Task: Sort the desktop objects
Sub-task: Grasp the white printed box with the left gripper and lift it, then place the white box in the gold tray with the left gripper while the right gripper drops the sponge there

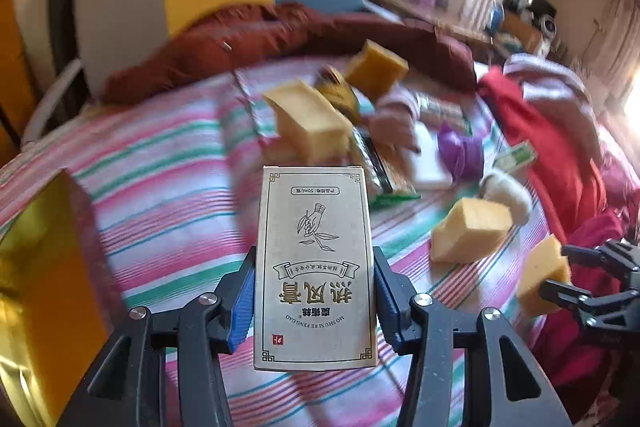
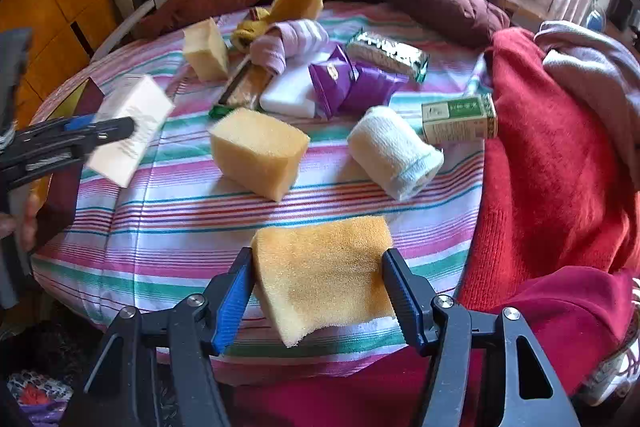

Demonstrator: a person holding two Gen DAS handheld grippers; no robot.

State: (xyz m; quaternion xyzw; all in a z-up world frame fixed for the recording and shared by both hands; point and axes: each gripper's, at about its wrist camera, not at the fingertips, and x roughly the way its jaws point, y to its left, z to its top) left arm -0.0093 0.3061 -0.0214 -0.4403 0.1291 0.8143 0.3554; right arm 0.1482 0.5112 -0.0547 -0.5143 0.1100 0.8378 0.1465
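Printed face of box [image 1: 315,267] legible in left view only; blurred white in right view. Left gripper [image 1: 314,291] jaws clamped on box above striped bed [image 2: 168,227]. Right gripper [image 2: 320,291] jaws part-open, gripping sponge [image 2: 324,275] at bed's near edge.

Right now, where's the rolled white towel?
In the right wrist view, the rolled white towel lies right of centre on the striped cloth, between the yellow sponge block and green box.

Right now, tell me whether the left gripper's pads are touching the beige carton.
Touching. The left wrist view shows the left gripper with both blue pads pressed against the long sides of the beige carton, which is lifted off the striped cloth.
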